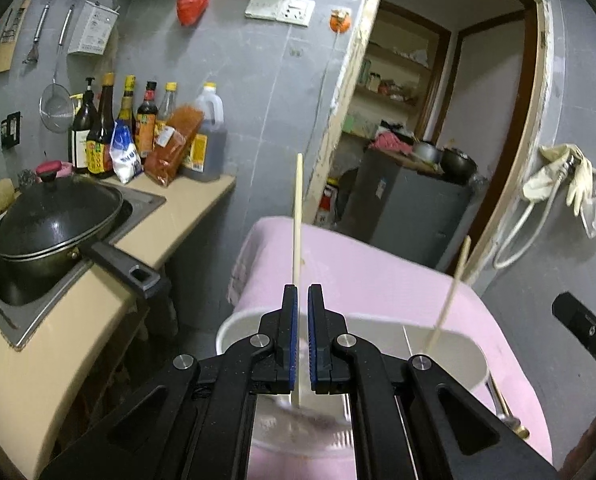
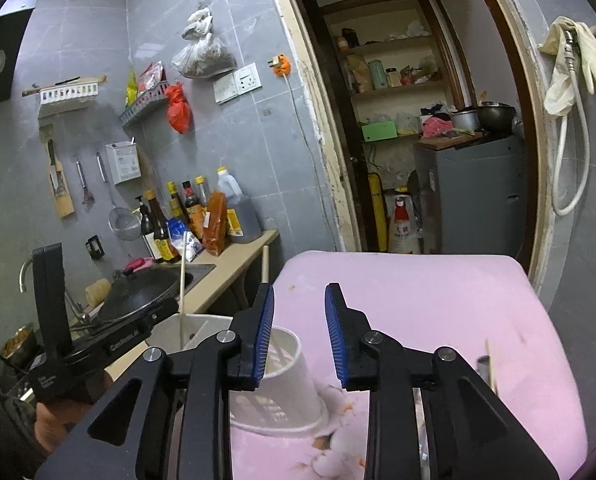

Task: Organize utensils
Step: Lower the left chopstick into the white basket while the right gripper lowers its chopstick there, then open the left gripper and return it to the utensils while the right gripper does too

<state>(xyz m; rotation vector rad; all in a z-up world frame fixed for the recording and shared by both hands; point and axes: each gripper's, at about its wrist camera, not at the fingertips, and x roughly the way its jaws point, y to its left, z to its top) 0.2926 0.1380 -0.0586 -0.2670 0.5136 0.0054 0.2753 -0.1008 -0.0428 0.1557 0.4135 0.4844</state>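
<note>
In the left wrist view my left gripper [image 1: 302, 292] is shut on a pale wooden chopstick [image 1: 297, 216] that stands nearly upright over a white utensil holder [image 1: 469, 356]. The holder sits on a pink cloth [image 1: 377, 276]. A second chopstick [image 1: 453, 292] leans in the holder's right compartment. In the right wrist view my right gripper [image 2: 299, 296] is open above the holder [image 2: 294, 376], with nothing between its pads. That second chopstick [image 2: 264, 264] rises just behind its left finger. The left gripper [image 2: 154, 316] appears at the left with its chopstick [image 2: 182, 280].
A lidded black wok [image 1: 54, 216] sits in the sink at the left, its handle reaching toward the holder. Sauce bottles [image 1: 138, 128] line the counter's back. More utensil ends [image 2: 487, 360] lie on the cloth at the right. A doorway and a grey cabinet [image 1: 409, 208] are behind.
</note>
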